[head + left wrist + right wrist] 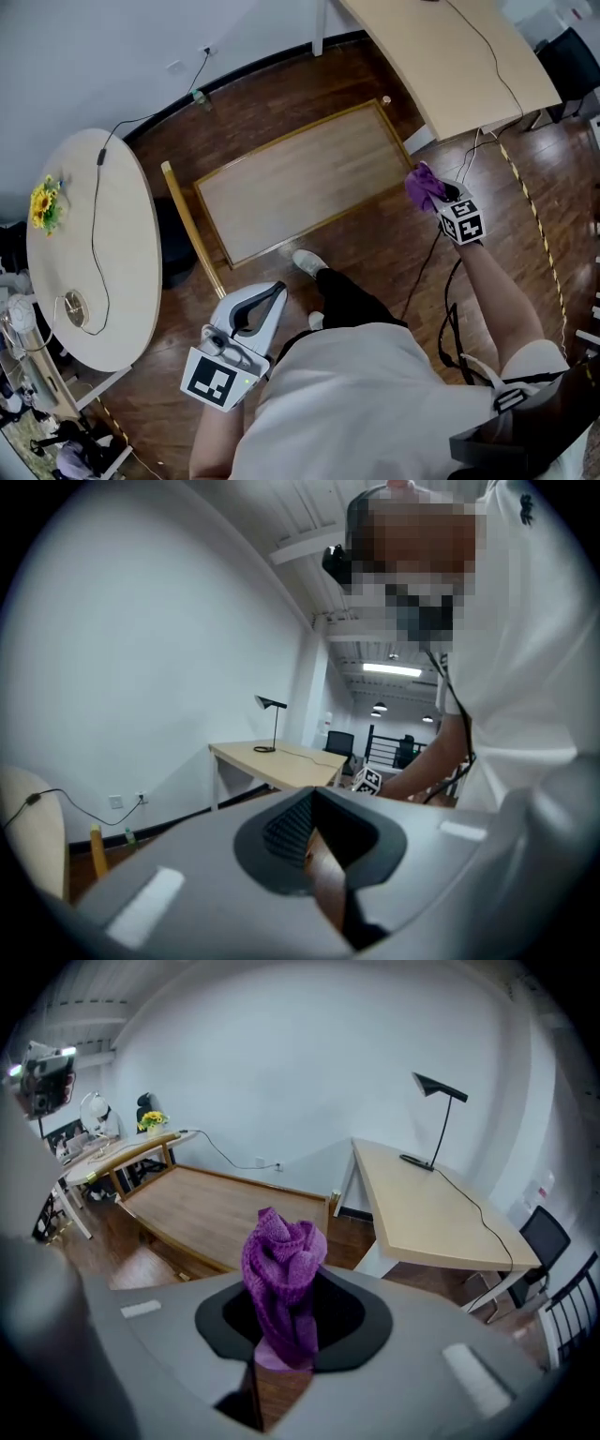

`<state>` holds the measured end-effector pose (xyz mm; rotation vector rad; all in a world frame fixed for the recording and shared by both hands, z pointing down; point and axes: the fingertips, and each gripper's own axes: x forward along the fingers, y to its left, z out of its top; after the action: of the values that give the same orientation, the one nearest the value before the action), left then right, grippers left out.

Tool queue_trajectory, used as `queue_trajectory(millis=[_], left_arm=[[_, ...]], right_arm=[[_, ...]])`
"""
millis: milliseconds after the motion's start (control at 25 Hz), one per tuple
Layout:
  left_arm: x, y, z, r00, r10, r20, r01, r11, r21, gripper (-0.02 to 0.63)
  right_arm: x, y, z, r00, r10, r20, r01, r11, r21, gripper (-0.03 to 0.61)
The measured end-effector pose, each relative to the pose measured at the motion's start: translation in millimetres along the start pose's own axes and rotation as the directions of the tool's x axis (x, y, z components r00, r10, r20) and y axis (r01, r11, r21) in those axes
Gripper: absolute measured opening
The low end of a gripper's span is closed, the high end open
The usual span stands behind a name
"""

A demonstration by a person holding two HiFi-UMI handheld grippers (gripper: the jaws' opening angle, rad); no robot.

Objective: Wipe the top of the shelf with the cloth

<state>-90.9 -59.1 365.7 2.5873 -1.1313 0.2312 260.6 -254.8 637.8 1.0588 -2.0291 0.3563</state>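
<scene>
Right gripper (439, 194) is clamped on the purple cloth (284, 1269), which sticks up in a bunch out of the jaws. It's right by the shelf's (300, 183) right corner, not over the top. Left gripper (314, 846) has its jaws pretty much together on nothing, hanging on the shelf's near side, close to the person's (356, 375) waist.

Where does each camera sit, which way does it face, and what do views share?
Head view: on the person's head, steeply down at the shelf top; torso, left hand-held gripper, right hand-held gripper show.
Left gripper view: on that gripper, facing the lamp desk; the person's arm shows.
Right gripper view: on that gripper, past its cloth toward the shelf top.
Shared: both gripper views show the lamp desk.
</scene>
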Motion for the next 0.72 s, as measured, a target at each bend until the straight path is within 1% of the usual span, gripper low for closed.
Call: queue_trajectory(millis=[120, 240, 320, 440, 560, 720], left_arm=[[-27, -31, -8, 1.0, -0.001, 0.025, 0.001, 1.0, 0.026, 0.021], [-59, -67, -19, 0.999, -0.007, 0.047, 0.004, 0.999, 0.051, 0.021], [-83, -90, -30, 0.999, -0.011, 0.047, 0.009, 0.998, 0.06, 0.021], [-109, -118, -47, 0.999, -0.012, 0.04, 0.01, 0.999, 0.053, 0.021], [-127, -147, -53, 0.998, -0.017, 0.053, 0.015, 0.999, 0.044, 0.021], [-144, -180, -64, 0.998, -0.025, 0.052, 0.023, 0.999, 0.044, 0.021]], right_arm=[[-46, 25, -2, 0.997, 0.002, 0.074, -0.004, 0.999, 0.035, 0.089], [-102, 60, -9, 0.986, 0.002, 0.164, -0.015, 0.997, 0.074, 0.089], [-143, 88, -19, 0.978, 0.007, 0.21, -0.029, 0.994, 0.101, 0.089], [-199, 126, -33, 0.965, 0.021, 0.263, -0.059, 0.989, 0.136, 0.089], [-248, 160, -44, 0.953, 0.041, 0.301, -0.082, 0.989, 0.125, 0.089], [-303, 182, -42, 0.931, 0.053, 0.362, -0.094, 0.991, 0.095, 0.089]])
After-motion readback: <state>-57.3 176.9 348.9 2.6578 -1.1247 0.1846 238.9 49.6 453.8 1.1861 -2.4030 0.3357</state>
